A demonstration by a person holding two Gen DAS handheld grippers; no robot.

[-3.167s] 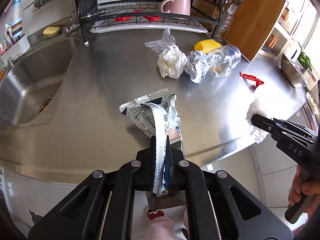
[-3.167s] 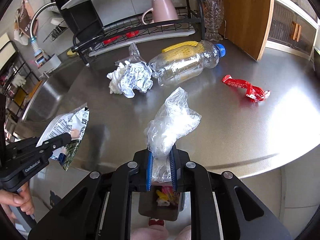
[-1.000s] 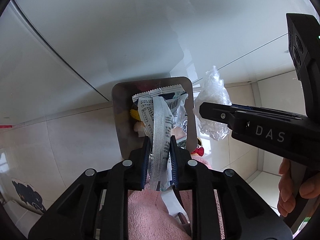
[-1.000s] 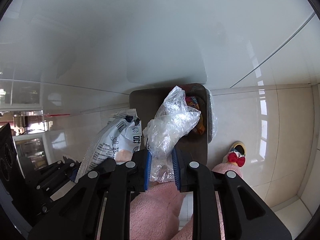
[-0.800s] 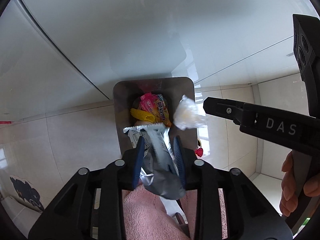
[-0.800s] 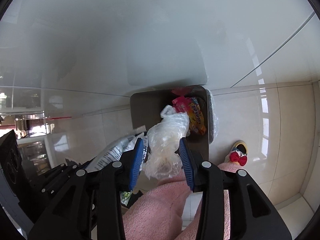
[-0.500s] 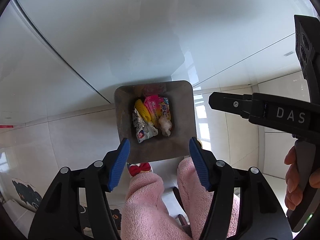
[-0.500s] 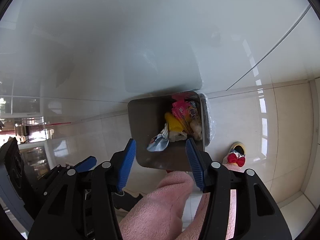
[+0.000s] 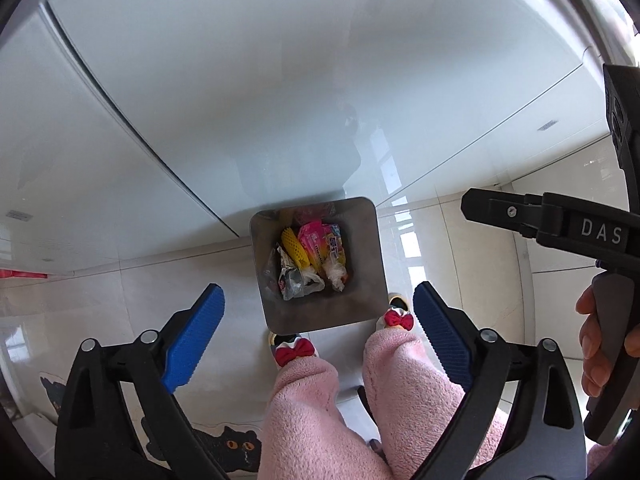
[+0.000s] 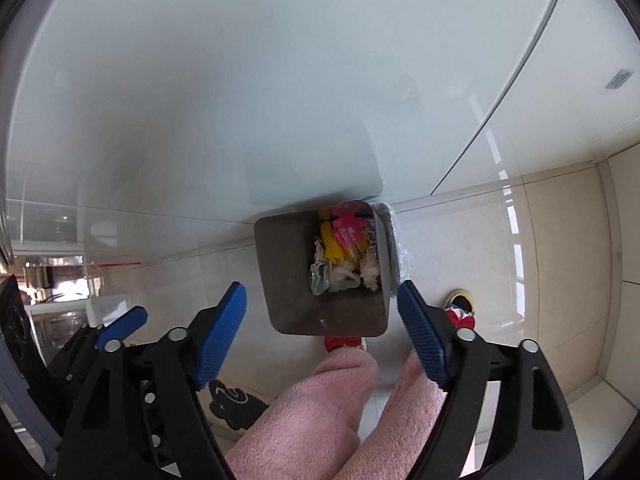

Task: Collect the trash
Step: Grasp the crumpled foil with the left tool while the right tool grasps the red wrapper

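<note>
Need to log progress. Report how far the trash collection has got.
Done: wrappers, a yellow net and clear plastic lie inside the bin. In hand: nothing; the left gripper and the right gripper both hang open and empty above the bin. Left: cannot tell from these views, since only the floor, the bin and the person's legs show; the counter is out of frame.

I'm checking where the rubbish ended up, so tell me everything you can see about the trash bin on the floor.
The trash bin is a small, dark brownish container with a rounded-square mouth, open with no lid in view, standing upright on pale floor tiles against the white cabinet front. Inside lie a yellow mesh piece, a pink wrapper and crumpled clear plastic. Slippered feet stand just in front.
</note>
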